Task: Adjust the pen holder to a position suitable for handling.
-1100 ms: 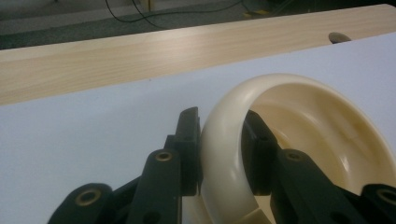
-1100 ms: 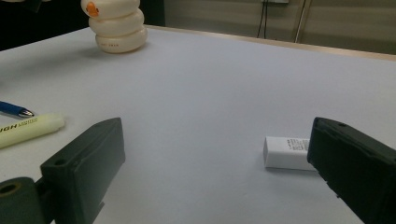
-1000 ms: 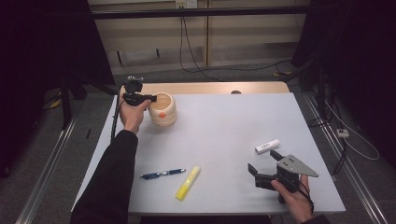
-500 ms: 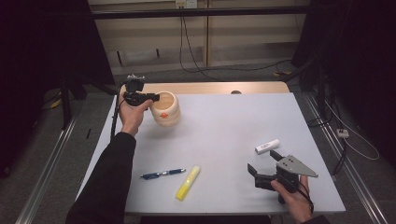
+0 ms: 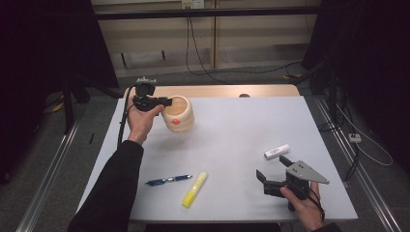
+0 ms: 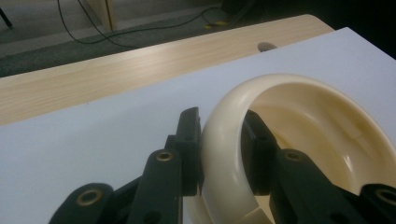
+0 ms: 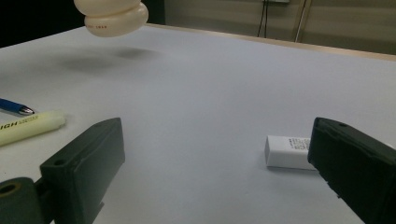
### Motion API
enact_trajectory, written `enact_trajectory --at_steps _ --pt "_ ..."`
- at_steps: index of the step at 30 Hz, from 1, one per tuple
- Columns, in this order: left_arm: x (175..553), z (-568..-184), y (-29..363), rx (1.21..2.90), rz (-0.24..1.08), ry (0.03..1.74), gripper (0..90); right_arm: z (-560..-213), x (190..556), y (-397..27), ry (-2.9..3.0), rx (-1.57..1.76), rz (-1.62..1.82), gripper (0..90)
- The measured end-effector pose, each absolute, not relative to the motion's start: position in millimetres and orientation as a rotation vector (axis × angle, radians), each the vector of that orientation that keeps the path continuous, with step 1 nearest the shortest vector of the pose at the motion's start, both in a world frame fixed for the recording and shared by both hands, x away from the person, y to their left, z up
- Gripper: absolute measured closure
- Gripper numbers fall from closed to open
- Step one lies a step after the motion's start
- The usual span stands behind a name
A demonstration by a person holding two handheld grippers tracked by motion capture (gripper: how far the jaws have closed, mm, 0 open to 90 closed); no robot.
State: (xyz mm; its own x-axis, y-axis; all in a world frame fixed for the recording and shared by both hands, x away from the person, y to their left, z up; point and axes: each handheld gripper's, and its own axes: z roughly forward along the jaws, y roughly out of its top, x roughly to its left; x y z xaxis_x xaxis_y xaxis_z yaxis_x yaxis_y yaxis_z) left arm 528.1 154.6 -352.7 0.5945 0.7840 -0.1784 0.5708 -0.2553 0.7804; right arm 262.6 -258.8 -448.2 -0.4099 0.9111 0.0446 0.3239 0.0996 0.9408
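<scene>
A cream ribbed cup (image 5: 178, 115) hangs a little above the white table (image 5: 241, 125) at the far left, its shadow below it on the table. My left gripper (image 5: 164, 101) is shut on its rim, one jaw outside and one inside the wall. In the left gripper view the rim (image 6: 224, 140) sits clamped in my left gripper (image 6: 220, 120). In the right gripper view the cup (image 7: 114, 16) floats at the top left. My right gripper (image 5: 273, 168) rests near the front right, open and holding nothing (image 7: 215, 140).
A white eraser (image 5: 276, 151) lies just beyond the right gripper, close to its right jaw (image 7: 287, 151). A blue pen (image 5: 168, 180) and a yellow highlighter (image 5: 195, 188) lie at the front middle. A wooden strip (image 5: 217, 91) borders the far edge.
The left hand has carried the cup a little to the right and upward. The right gripper has stayed where it was.
</scene>
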Motion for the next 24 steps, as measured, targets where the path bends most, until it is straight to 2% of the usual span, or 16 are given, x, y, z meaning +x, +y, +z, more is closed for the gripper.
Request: enact_trajectory --at_steps 11,24 --pt "517.4 -349.5 134.3 1.959 0.279 1.040 72.2 -448.2 262.6 -259.1 1.804 1.209 1.312 3.6" --pt "502.2 -359.6 92.6 2.002 0.213 0.975 72.5 -448.2 262.6 -259.2 1.805 1.207 1.313 3.6"
